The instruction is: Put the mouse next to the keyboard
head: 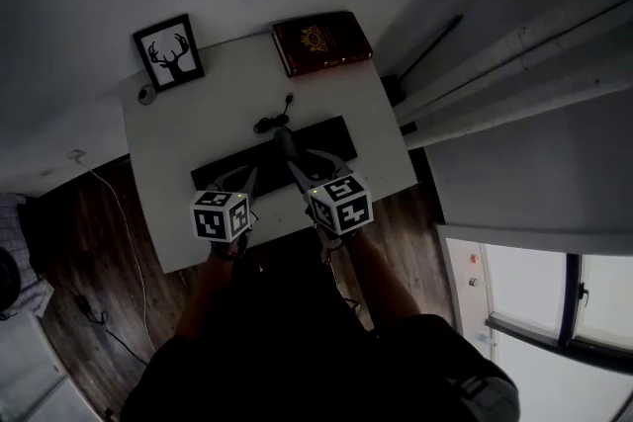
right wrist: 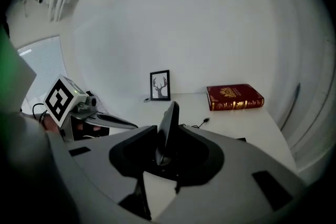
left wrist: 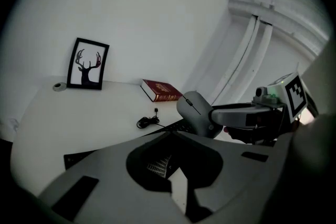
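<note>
- Far beyond the left gripper and off to its left, a framed deer picture upright against the wall, with a small round thing on the tabletop just beside it.
- Left fingers drawn narrow, tips close together, nothing between them. Hovering over the near side of the keyboard, marker cube toward the person.
- Under and just ahead of both pairs of fingers, that black keyboard lying across the white tabletop. Past it, a dark cable in a small coil, plug end loose.
- Just beside the left one, the right gripper, its fingers clamped on the mouse.
- Grey mouse held clear of the tabletop above the keyboard, sticking out past the fingertips. Edge-on in the right gripper view, scroll wheel showing in the left gripper view.
- Well beyond the right fingers and a little to their right, a red book lying flat at the back of the tabletop, near the wall.
</note>
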`<state>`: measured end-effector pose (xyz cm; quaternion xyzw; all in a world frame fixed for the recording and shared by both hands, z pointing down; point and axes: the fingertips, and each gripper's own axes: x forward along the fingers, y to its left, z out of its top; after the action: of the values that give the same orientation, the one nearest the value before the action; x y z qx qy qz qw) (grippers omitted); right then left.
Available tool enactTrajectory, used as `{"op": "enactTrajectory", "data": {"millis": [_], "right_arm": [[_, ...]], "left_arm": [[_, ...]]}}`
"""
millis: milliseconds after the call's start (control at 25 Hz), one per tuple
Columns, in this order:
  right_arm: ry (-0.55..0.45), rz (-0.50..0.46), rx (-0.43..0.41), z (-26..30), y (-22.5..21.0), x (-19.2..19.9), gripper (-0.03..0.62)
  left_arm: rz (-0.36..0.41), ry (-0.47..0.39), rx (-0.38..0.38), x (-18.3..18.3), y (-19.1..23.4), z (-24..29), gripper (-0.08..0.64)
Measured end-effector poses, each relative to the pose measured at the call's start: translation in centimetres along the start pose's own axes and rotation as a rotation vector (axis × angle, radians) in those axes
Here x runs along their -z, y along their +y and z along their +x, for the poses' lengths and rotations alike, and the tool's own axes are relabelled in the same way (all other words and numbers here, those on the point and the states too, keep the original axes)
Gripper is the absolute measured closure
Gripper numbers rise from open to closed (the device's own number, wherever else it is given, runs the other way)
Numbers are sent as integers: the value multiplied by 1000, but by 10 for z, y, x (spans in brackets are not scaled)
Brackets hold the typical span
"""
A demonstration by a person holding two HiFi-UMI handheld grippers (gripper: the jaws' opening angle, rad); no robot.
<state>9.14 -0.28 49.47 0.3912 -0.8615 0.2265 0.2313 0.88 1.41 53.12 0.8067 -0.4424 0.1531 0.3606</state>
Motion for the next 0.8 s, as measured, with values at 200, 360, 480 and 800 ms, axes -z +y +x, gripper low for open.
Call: {"op": "enactTrajectory", "data": {"millis": [200, 360, 480, 800], "right_arm": [[16, 23, -52, -14, -54, 14, 460], [14, 44, -73, -18, -91, 20, 460], [23, 56, -86, -21, -114, 26, 460], [62, 88, -89, -32, -175, 44, 460]], "left_arm": [[-7, 37, -23, 0, -39, 46, 558], [-13, 63, -39, -2, -59, 77, 558], [-19, 74, -47, -2, -72, 98, 558], [-24, 102, -47, -3, -106, 145, 558]]}}
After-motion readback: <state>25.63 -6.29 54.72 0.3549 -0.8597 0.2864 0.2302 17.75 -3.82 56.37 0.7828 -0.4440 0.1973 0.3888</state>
